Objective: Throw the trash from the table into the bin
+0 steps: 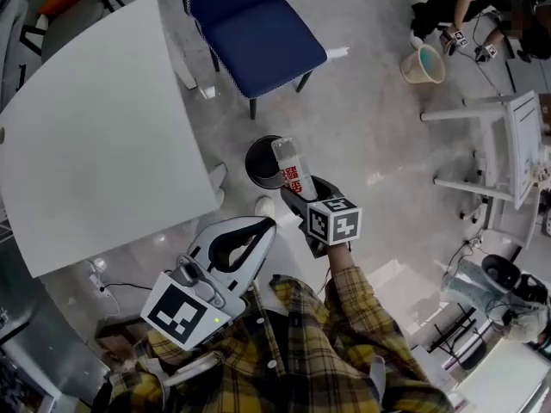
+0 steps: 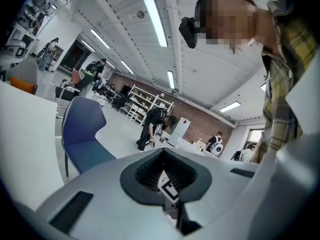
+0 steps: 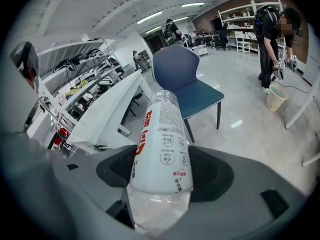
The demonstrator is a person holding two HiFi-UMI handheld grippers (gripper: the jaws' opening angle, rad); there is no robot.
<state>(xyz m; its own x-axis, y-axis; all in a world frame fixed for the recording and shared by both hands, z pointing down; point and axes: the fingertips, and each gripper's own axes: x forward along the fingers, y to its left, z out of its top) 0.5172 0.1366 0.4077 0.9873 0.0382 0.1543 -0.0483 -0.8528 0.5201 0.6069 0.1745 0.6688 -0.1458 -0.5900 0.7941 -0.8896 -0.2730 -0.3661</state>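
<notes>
Grey floor [image 1: 370,127] fills most of the head view, with a white counter [image 1: 95,144] off to the left and a blue chair [image 1: 254,33] up top. A small black bin [image 1: 261,163] sits on the floor between the counter's corner and the chair legs.

So the trash here is a plastic bottle [image 1: 293,169] with a white label and red print. The right gripper [image 1: 297,198] has its fingers [image 3: 215,174] clamped on it. In the right gripper view the bottle [image 3: 160,149] runs straight down the middle. Its clear end is buried deep between the fingers, and the labelled end pokes out well past the tips, pointing toward the chair. From the head view, that free end hangs over the right edge of the bin's rim, off the counter entirely.

The left gripper [image 1: 263,226] is held low by the plaid shirt [image 1: 327,351], near the counter's corner. Its fingers are pressed together at the tips with nothing between them. Its own view mostly looks up at the ceiling lights [image 2: 156,20].

Way off in the far corner there's a beige bucket [image 1: 424,64] with a person [image 1: 465,7] bent over near it.
</notes>
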